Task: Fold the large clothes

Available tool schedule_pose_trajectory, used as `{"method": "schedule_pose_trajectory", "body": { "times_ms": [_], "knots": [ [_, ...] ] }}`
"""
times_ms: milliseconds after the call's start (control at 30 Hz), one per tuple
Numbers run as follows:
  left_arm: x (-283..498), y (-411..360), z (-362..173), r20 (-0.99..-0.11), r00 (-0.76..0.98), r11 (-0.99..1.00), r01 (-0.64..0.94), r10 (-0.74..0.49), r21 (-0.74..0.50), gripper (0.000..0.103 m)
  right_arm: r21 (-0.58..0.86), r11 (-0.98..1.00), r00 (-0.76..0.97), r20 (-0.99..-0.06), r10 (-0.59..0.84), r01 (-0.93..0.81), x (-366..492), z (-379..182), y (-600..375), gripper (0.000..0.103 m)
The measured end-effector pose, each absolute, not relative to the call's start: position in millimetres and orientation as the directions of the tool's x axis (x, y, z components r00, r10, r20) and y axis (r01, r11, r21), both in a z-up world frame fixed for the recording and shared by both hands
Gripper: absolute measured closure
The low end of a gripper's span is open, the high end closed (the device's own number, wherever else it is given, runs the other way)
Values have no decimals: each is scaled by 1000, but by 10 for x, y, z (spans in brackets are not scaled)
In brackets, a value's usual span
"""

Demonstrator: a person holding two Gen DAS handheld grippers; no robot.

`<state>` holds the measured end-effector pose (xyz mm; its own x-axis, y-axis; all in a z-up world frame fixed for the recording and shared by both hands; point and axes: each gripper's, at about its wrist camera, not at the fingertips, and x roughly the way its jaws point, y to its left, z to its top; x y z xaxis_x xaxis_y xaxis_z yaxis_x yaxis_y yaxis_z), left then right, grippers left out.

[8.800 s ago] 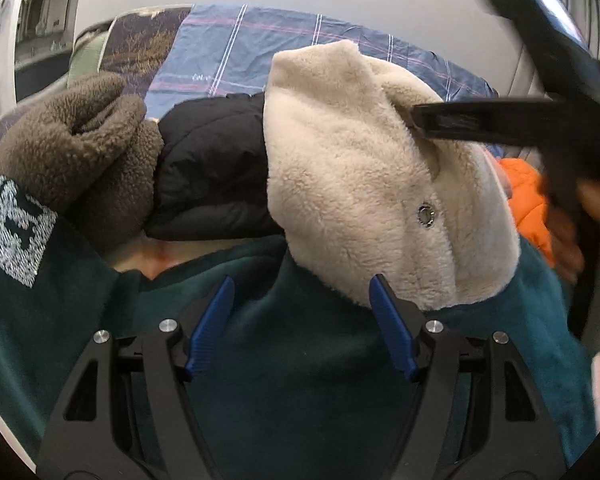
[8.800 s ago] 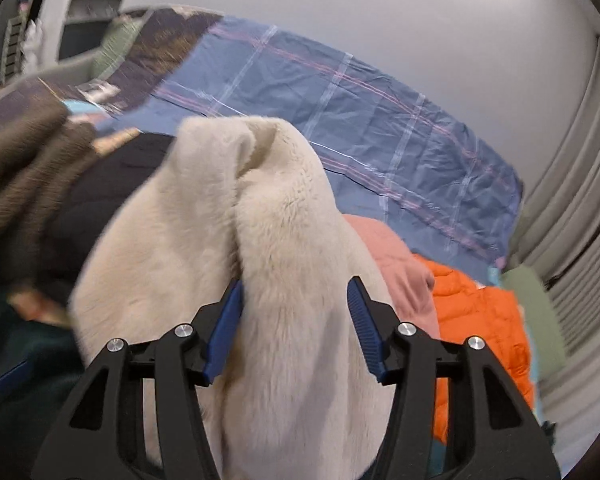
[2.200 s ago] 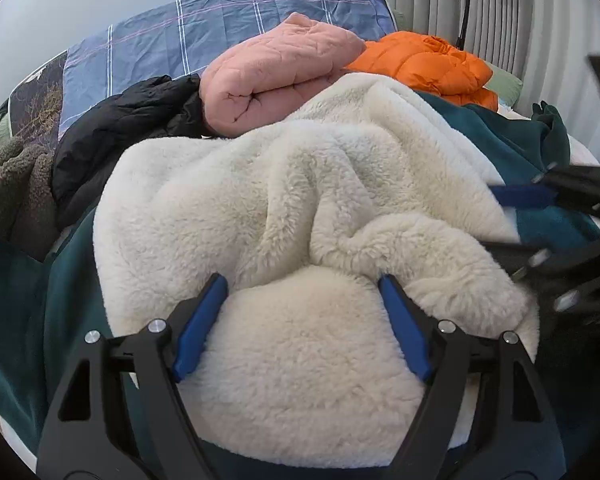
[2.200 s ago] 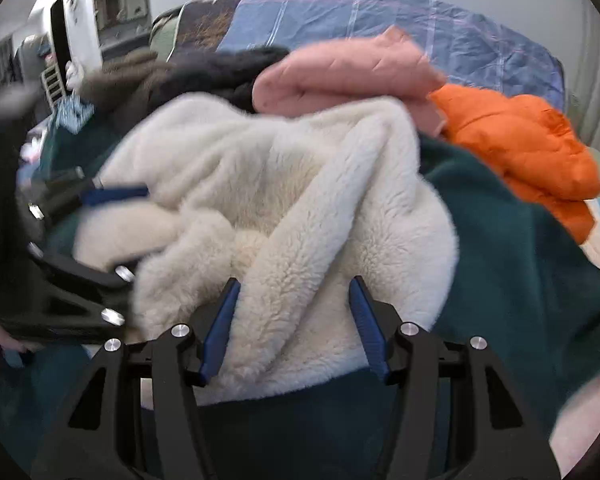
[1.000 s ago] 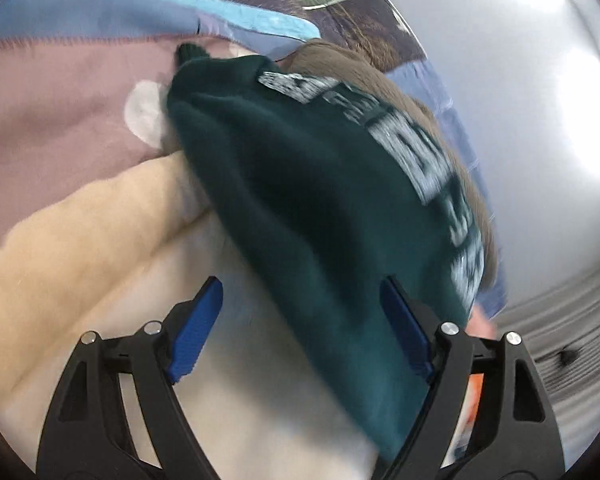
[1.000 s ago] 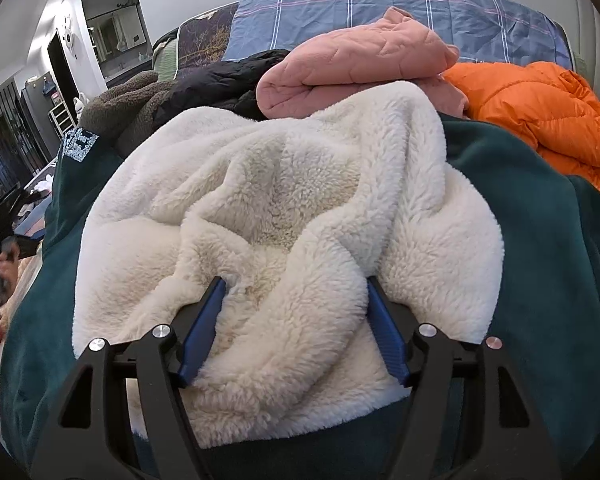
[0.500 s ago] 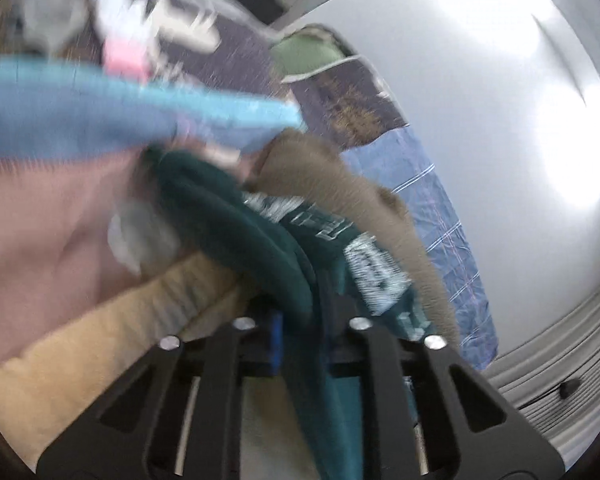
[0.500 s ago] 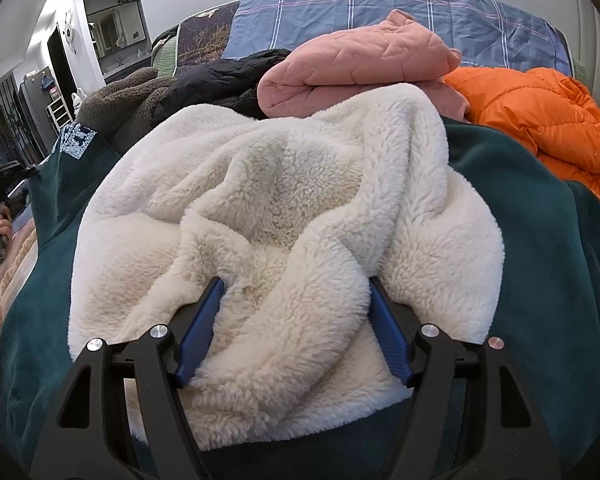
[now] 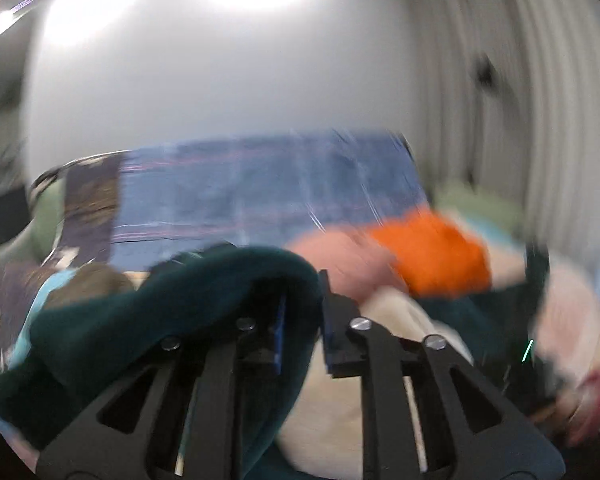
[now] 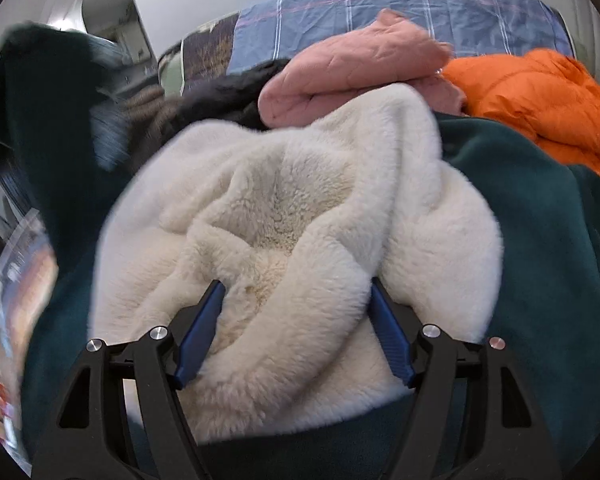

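Behind cream fleece (image 10: 296,216) between spread right gripper (image 10: 294,332): pink (image 10: 352,68), orange jackets (image 10: 540,96); left gripper (image 9: 302,332) clamped on green garment (image 9: 172,312).

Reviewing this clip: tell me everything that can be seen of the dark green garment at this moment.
The dark green garment looks like thick, matte fleece. It lies spread under the cream fleece, showing to its right and along the near edge. Its left part is lifted: the left tongs are shut on a fold, which drapes over their left finger in the blurred left view. In the right view that raised part hangs at far left. The right tongs are open over the cream fleece. No print is visible now.
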<state>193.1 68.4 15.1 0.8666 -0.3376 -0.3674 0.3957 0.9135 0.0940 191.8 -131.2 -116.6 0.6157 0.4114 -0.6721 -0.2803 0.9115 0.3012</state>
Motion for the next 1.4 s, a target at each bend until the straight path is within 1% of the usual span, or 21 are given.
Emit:
{"method": "schedule_pose_trajectory", "body": {
  "times_ms": [33, 67, 100, 133, 167, 200, 300, 400, 433, 533, 667, 800, 900, 1000, 1133, 1200, 1233, 1267, 1300, 1367, 1400],
  "knots": [
    [2005, 422, -45, -437, 832, 888, 439, -342, 140, 85, 337, 909, 630, -657, 413, -245, 1857, -1077, -1458, 30],
    [2041, 303, -179, -479, 809, 873, 461, -340, 159, 85, 361, 906, 646, -641, 414, -223, 1812, -1020, -1572, 30],
    [2098, 105, -442, -565, 758, 845, 502, -326, 185, 84, 391, 900, 672, -614, 413, -196, 1737, -929, -1762, 30],
    [2059, -44, -644, -615, 723, 825, 528, -313, 201, 81, 401, 898, 689, -599, 408, -182, 1683, -873, -1901, 30],
    [2083, -111, -832, -646, 700, 807, 550, -304, 216, 76, 400, 901, 700, -594, 396, -170, 1636, -832, -2020, 30],
    [2041, -185, -1012, -665, 689, 789, 565, -289, 243, 64, 389, 907, 708, -595, 379, -159, 1594, -803, -2123, 30],
    [1851, -196, -1225, -638, 725, 785, 544, -261, 297, 57, 318, 936, 721, -612, 326, -153, 1522, -743, -2229, 30],
    [1817, -54, -1221, -608, 749, 822, 504, -263, 266, 39, 262, 943, 725, -607, 326, -205, 1497, -622, -2075, 30],
    [1751, -50, -1229, -604, 753, 825, 499, -262, 266, 35, 242, 943, 725, -604, 331, -229, 1498, -570, -1992, 30],
    [1678, 11, -1168, -600, 757, 831, 492, -261, 259, 34, 125, 945, 734, -601, 316, -304, 1518, -396, -1669, 30],
    [1374, 342, -901, -571, 760, 863, 477, -310, 168, 32, -20, 927, 750, -595, 290, -374, 1482, -272, -1278, 30],
    [1210, 892, -844, -547, 797, 921, 374, -256, 113, 32, -113, 884, 745, -593, 307, -454, 1416, -248, -852, 30],
    [1329, 1329, -1047, -602, 782, 970, 237, -160, 50, 34, -190, 831, 728, -606, 320, -523, 1430, -260, -422, 30],
    [1477, 1666, -1238, -669, 726, 987, 136, -156, -82, 41, -287, 759, 703, -646, 298, -585, 1505, -361, 61, 30],
    [1613, 1867, -1333, -710, 687, 985, 54, -155, -162, 40, -460, 670, 736, -648, 196, -583, 1638, -595, 614, 30],
    [1653, 1875, -1443, -737, 660, 986, 36, -146, -163, 40, -489, 664, 746, -646, 161, -565, 1764, -666, 764, 31],
    [1672, 1850, -1478, -749, 648, 988, 37, -139, -151, 40, -493, 670, 750, -645, 147, -555, 1829, -686, 799, 35],
    [1673, 1835, -1493, -752, 646, 989, 37, -132, -142, 40, -489, 681, 752, -645, 139, -545, 1886, -692, 807, 70],
    [1668, 1816, -1487, -753, 648, 991, 35, -120, -128, 40, -460, 701, 744, -651, 150, -544, 1947, -670, 772, 92],
    [1645, 1803, -1474, -753, 650, 994, 34, -102, -105, 40, -363, 772, 732, -655, 187, -522, 2006, -545, 590, 92],
    [1644, 1798, -1471, -753, 651, 994, 34, -100, -102, 40, -272, 833, 745, -628, 225, -481, 2010, -391, 338, 93]
  ]
}}
